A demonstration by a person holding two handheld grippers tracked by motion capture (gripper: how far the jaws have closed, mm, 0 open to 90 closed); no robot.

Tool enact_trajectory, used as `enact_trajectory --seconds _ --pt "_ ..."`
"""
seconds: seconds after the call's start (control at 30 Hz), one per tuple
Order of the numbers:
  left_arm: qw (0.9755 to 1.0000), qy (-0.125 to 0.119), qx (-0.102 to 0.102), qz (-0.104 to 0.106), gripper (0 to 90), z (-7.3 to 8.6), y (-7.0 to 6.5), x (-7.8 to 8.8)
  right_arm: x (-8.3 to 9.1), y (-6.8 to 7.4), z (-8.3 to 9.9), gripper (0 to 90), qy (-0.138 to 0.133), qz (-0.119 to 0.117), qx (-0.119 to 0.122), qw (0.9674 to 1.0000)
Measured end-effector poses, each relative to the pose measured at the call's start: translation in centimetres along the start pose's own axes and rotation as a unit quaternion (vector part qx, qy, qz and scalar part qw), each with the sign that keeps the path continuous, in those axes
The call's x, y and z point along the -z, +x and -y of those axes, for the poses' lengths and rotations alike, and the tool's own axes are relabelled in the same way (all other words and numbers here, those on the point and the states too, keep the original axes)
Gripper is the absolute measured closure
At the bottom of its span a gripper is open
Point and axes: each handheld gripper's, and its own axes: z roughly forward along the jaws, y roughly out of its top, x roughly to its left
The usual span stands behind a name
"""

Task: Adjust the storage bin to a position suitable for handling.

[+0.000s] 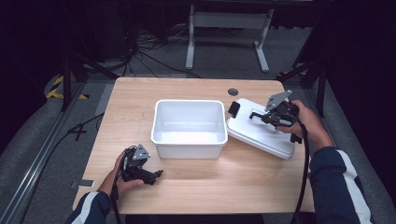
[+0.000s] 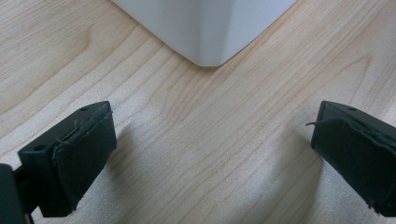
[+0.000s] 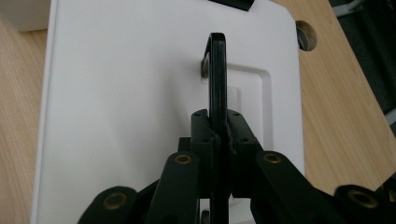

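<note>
Evidently, the right gripper [image 3: 218, 140] was clenched on the black handle [image 3: 216, 79] of the white lid [image 1: 261, 128], which lay tilted against the right rim of the open white bin [image 1: 189, 126]. The lid was not yet seated; covering remained. The left gripper [image 1: 156, 175] rested released on the table [image 1: 233, 186], clear of the bin's near wall, with open room above.

We see the left tool [image 2: 210, 154] with its two black jaws standing wide apart, nothing between them but bare desk [image 2: 205, 140]. Beyond the jaws, a rounded corner of the white bin [image 2: 210, 28] rests on the desk, apart from both jaws.
</note>
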Motion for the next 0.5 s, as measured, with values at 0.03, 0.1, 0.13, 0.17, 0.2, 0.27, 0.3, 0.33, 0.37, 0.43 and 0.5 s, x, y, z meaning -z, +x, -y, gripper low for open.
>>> enact_trajectory --seconds 0.03,0.1,0.13,0.17,0.2,0.27,0.3,0.33,0.37,0.43,0.5 --pt "1.0 0.0 0.0 0.0 0.6 0.0 0.0 0.0 -0.2 0.1 0.0 84.1 0.001 -0.002 0.001 1.0" --pt "1.0 0.0 0.0 -0.001 0.6 0.0 0.0 0.0 -0.6 0.2 0.0 84.1 0.001 -0.007 0.001 1.0" --pt "1.0 0.0 0.0 0.0 0.6 0.0 0.0 0.0 -0.8 0.2 0.1 84.1 0.0 -0.007 -0.002 1.0" --pt "1.0 0.0 0.0 0.0 0.6 0.0 0.0 0.0 -0.9 0.3 0.1 84.1 0.0 -0.009 -0.001 1.0" --pt "1.0 0.0 0.0 -0.001 0.6 0.0 0.0 0.0 -1.1 0.3 0.1 84.1 0.001 -0.01 -0.003 0.9999" --pt "1.0 0.0 0.0 0.0 0.6 0.0 0.0 0.0 -1.4 0.4 0.3 84.2 0.004 -0.012 -0.003 0.9999" --pt "1.0 0.0 0.0 0.0 0.6 0.0 0.0 0.0 -1.7 0.4 0.3 84.1 0.007 -0.013 -0.003 0.9999" --pt "1.0 0.0 0.0 0.0 0.6 0.0 0.0 0.0 -1.8 0.4 0.4 84.1 0.009 -0.014 -0.004 0.9999" --pt "1.0 0.0 0.0 0.0 0.6 0.0 0.0 0.0 -1.9 0.5 0.5 84.2 0.011 -0.013 -0.004 0.9998" --pt "1.0 0.0 -0.001 0.0 0.6 0.0 0.0 0.0 -2.3 0.5 0.6 84.1 0.015 -0.015 -0.005 0.9998" --pt "1.0 0.0 0.0 0.0 0.6 0.0 0.0 0.0 -2.4 0.5 0.7 84.1 0.016 -0.015 -0.008 0.9997"
